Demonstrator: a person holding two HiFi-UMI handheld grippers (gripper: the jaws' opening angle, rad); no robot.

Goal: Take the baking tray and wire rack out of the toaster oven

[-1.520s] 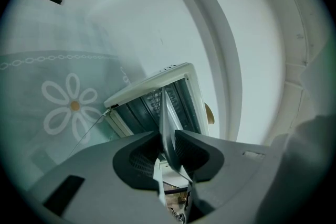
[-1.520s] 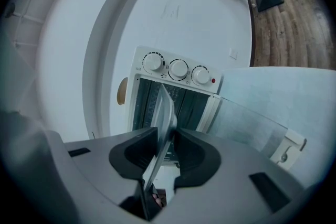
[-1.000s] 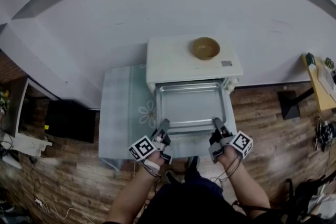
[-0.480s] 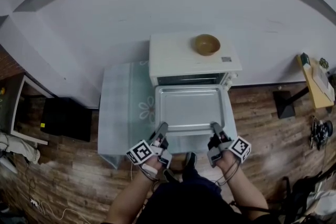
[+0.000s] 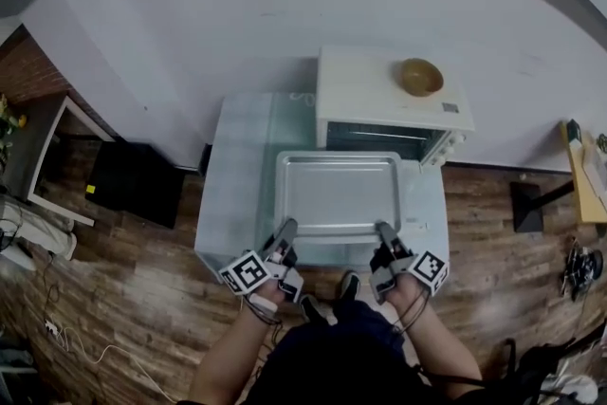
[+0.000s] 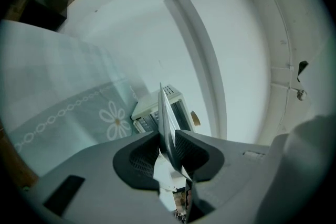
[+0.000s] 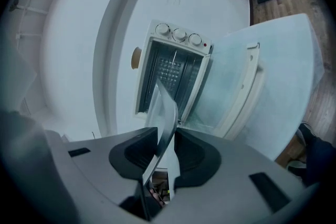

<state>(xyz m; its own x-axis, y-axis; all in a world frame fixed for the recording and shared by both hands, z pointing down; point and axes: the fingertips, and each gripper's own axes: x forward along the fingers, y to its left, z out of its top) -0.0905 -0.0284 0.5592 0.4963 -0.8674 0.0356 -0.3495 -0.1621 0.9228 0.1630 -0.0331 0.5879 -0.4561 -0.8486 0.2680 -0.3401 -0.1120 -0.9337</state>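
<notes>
The baking tray [image 5: 339, 194] is out of the toaster oven [image 5: 375, 95], held over the table [image 5: 237, 175] just in front of the open oven. The left gripper [image 5: 287, 230] and right gripper [image 5: 384, 230] each pinch its near edge tight. The wire rack [image 7: 170, 72] looks still inside, but it is dim there. Next the tray must go down, then the rack comes out.

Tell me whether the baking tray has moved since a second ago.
Yes: the baking tray has slid further out of the toaster oven, forward through its open front.
</notes>
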